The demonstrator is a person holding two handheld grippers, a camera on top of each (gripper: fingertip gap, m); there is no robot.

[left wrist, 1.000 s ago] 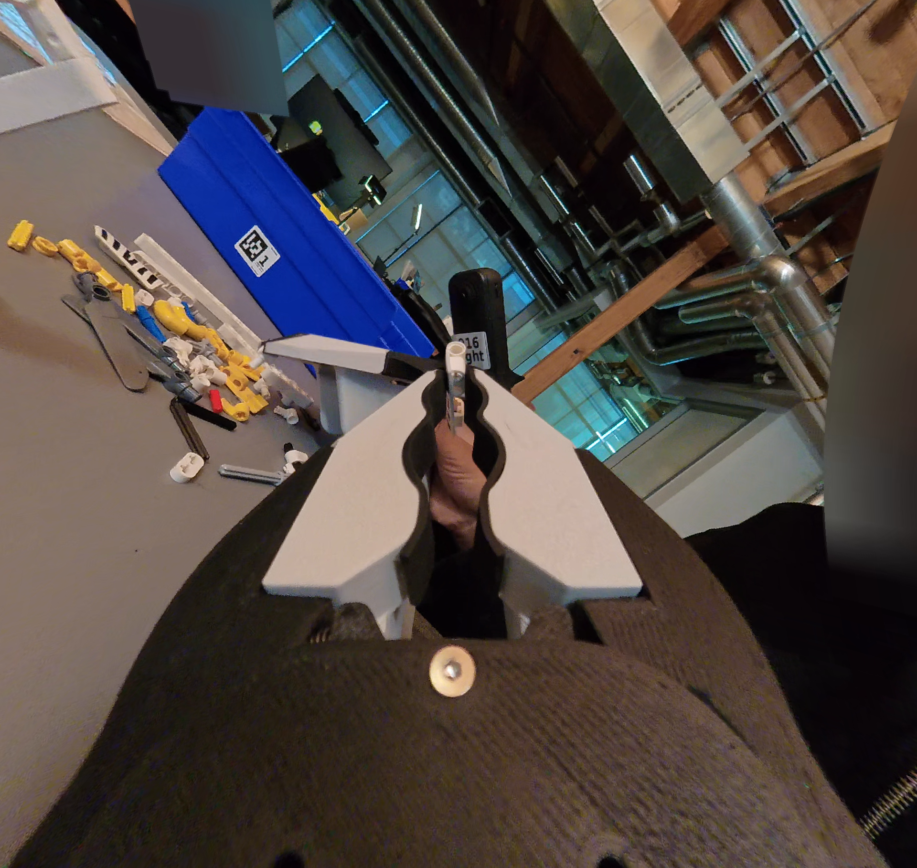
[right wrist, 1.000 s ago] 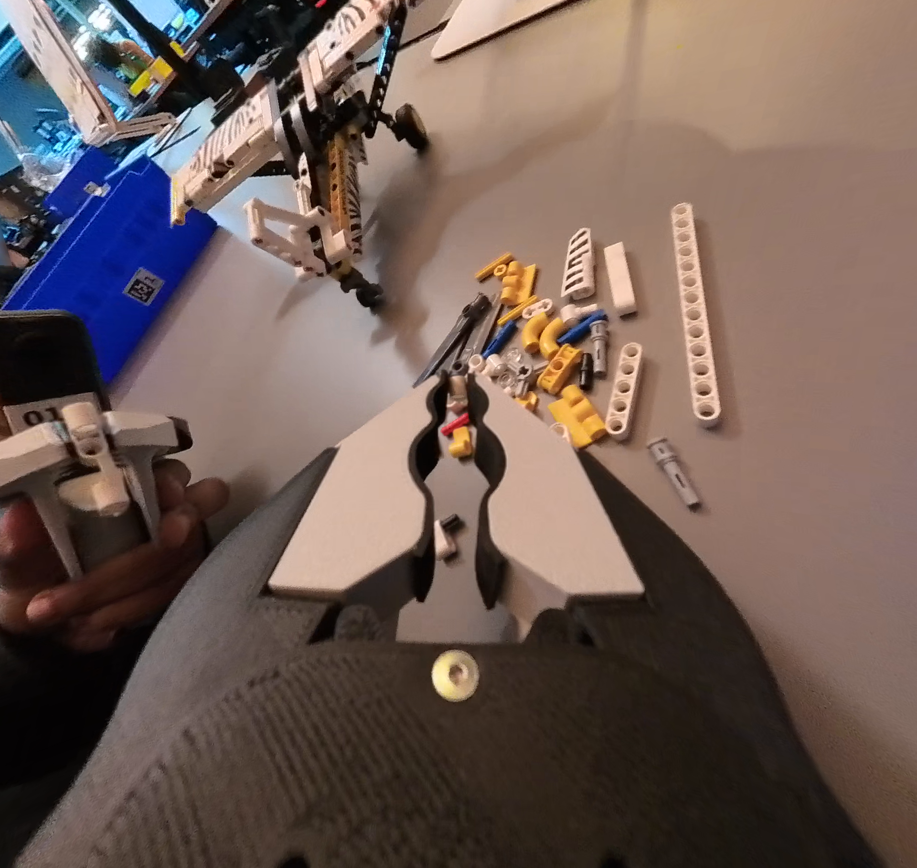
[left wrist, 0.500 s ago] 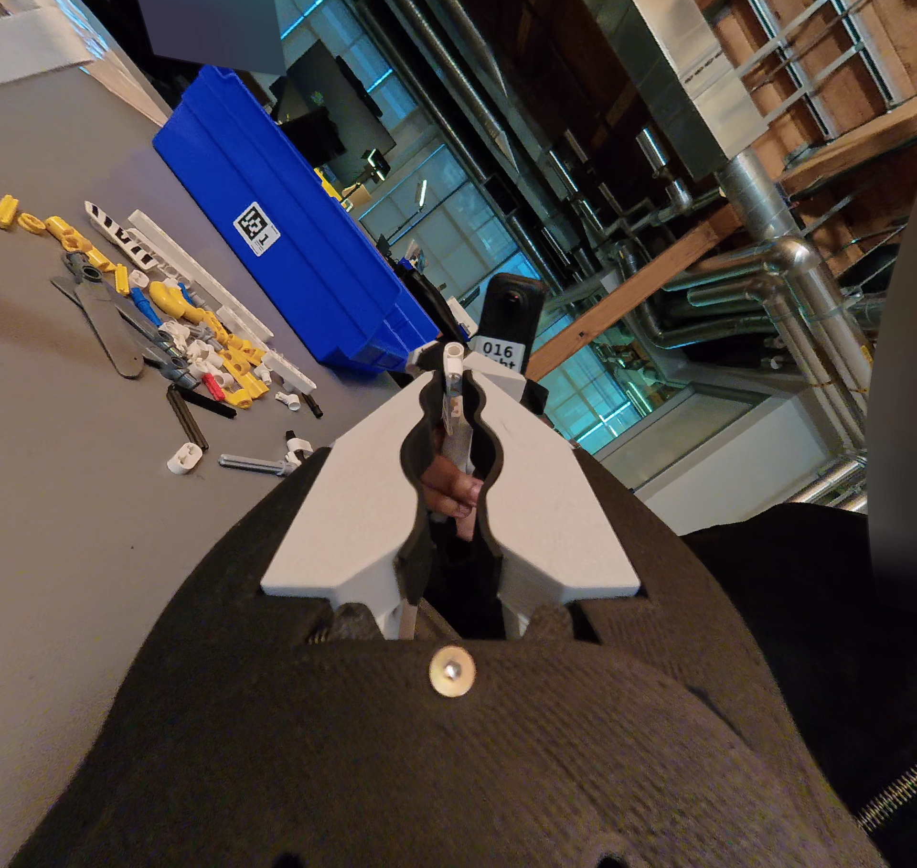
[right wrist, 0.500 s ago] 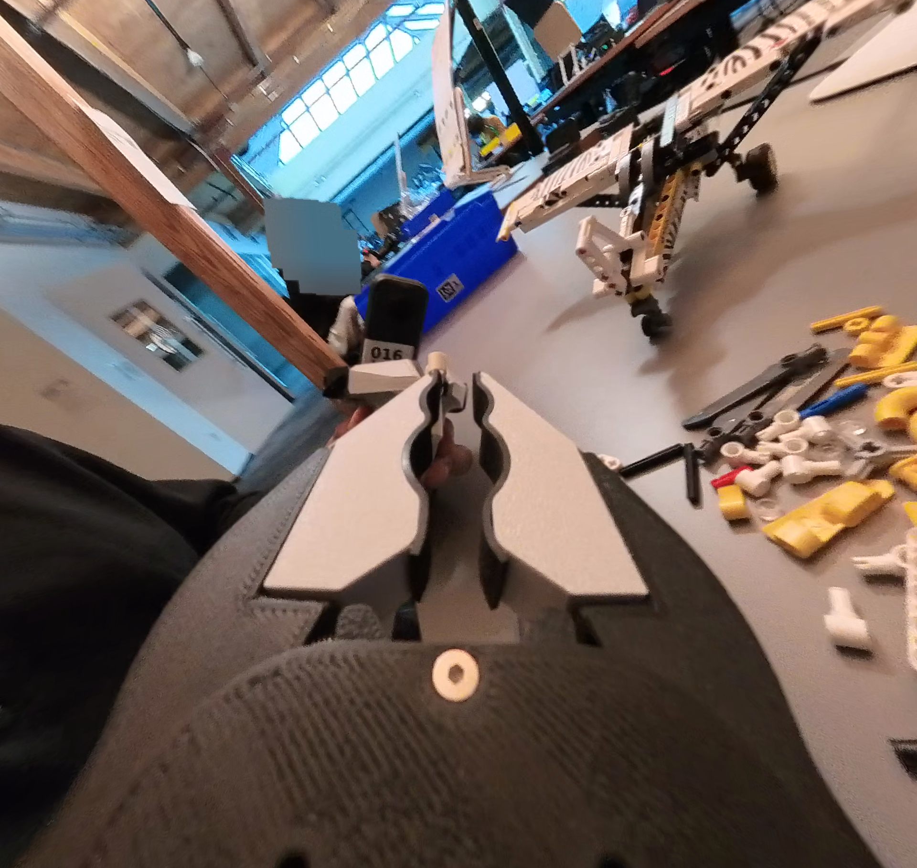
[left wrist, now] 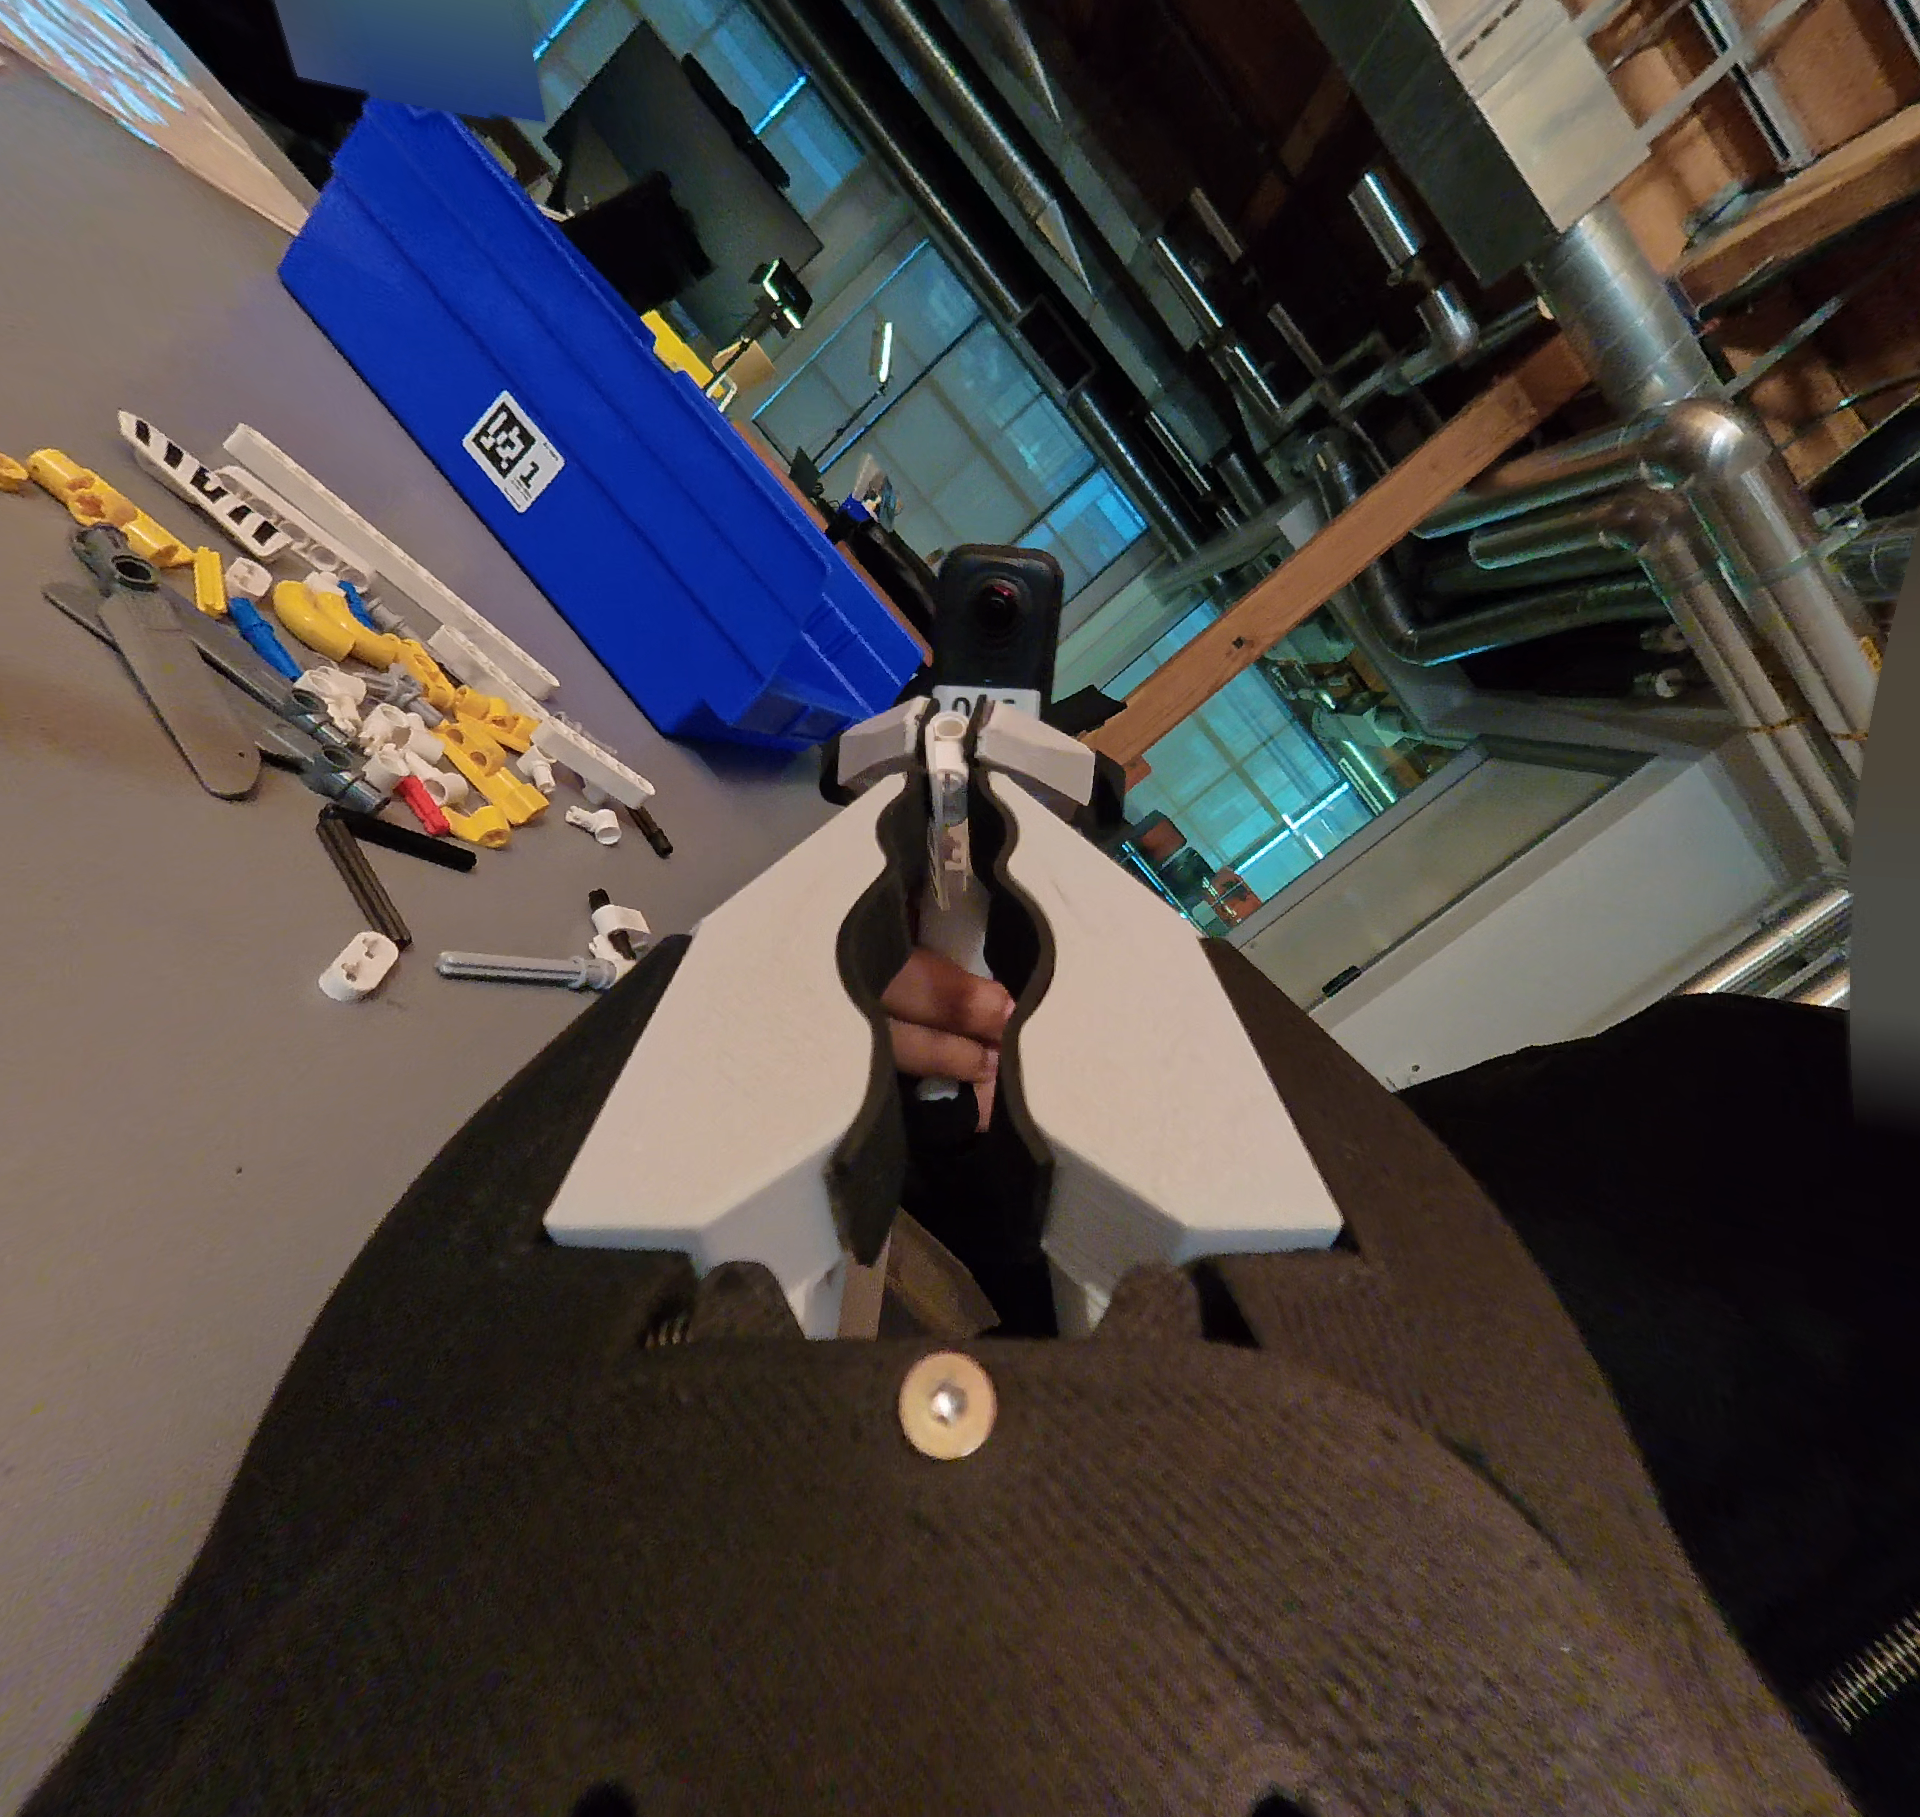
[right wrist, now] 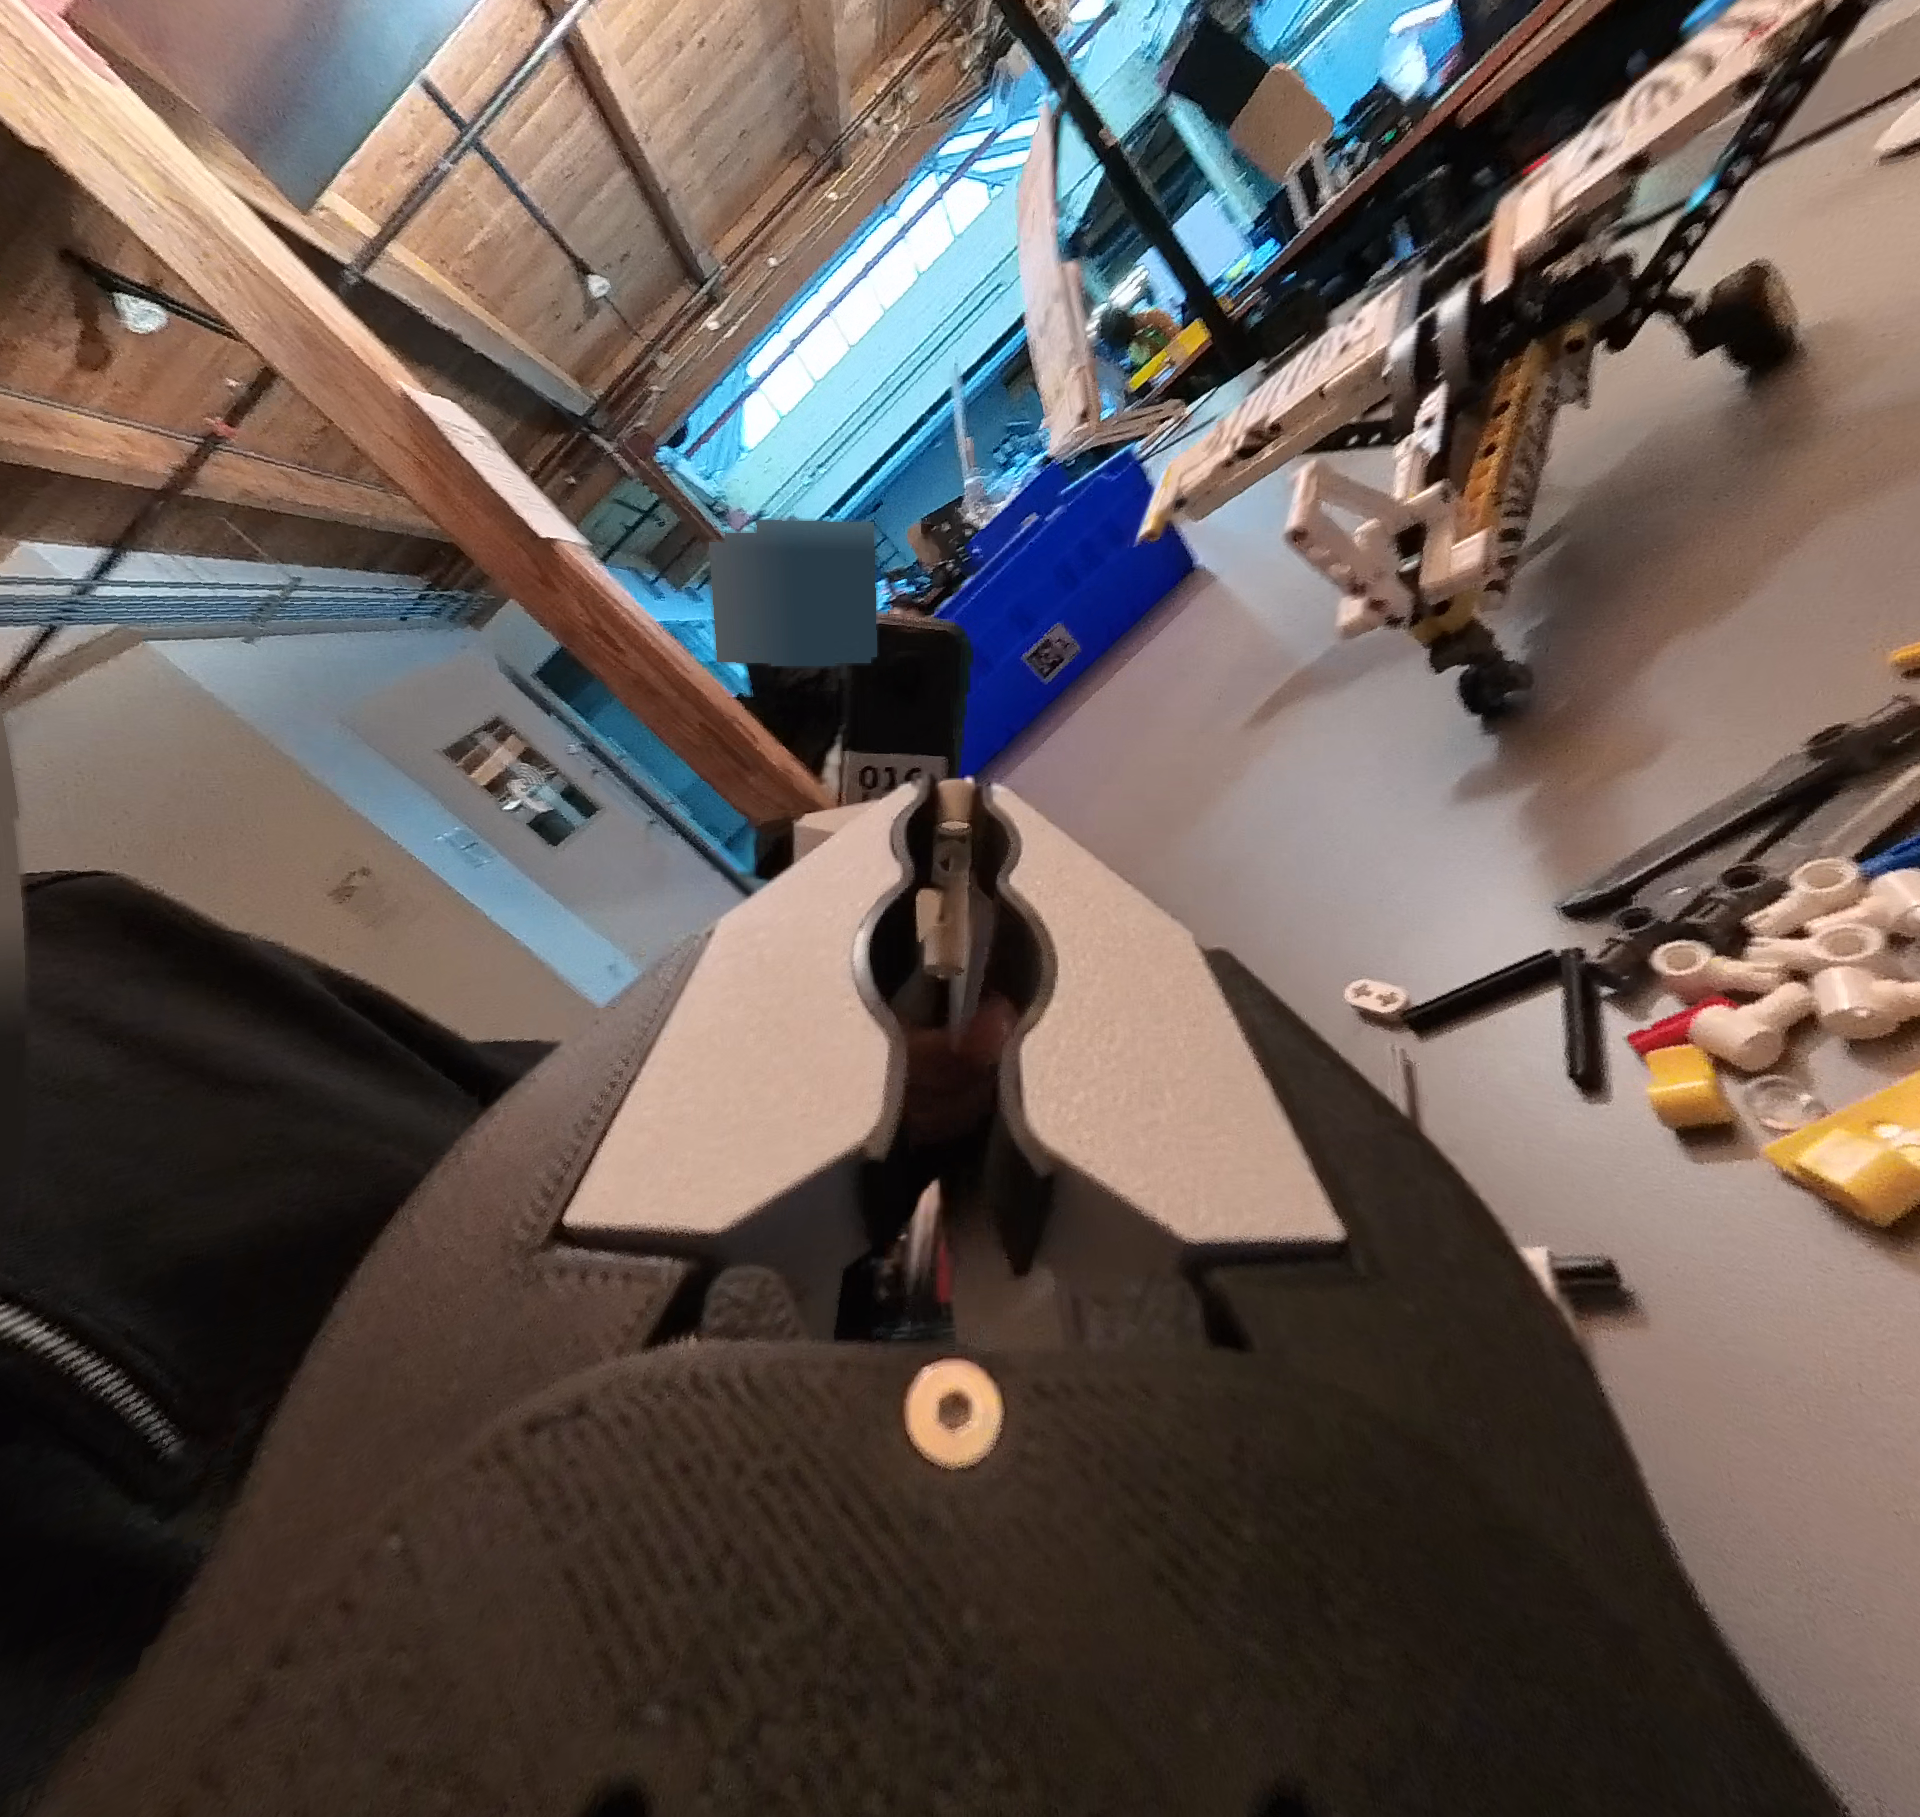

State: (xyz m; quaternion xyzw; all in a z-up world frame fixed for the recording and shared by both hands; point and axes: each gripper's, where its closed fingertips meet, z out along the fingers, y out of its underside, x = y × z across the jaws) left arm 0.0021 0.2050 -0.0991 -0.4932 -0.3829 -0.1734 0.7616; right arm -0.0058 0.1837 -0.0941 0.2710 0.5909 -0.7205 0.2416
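Two grippers tip to tip above grey table (left wrist: 156, 1092) | left gripper (left wrist: 948, 780) clamps small white connector piece (left wrist: 948, 759) | right gripper (right wrist: 956, 811) pinches same piece's far end | keep axes aligned, push straight, don't twist | loose parts pile (left wrist: 343, 687) left.

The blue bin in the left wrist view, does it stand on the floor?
No, the blue bin stands on the grey table, beyond the scattered building pieces.

Small white connector piece (left wrist: 948, 759) w/ round hole at its end, upright, raised above grey table (left wrist: 156, 1040), pinched by left gripper (left wrist: 948, 791) and right gripper (right wrist: 956, 811), tips facing.
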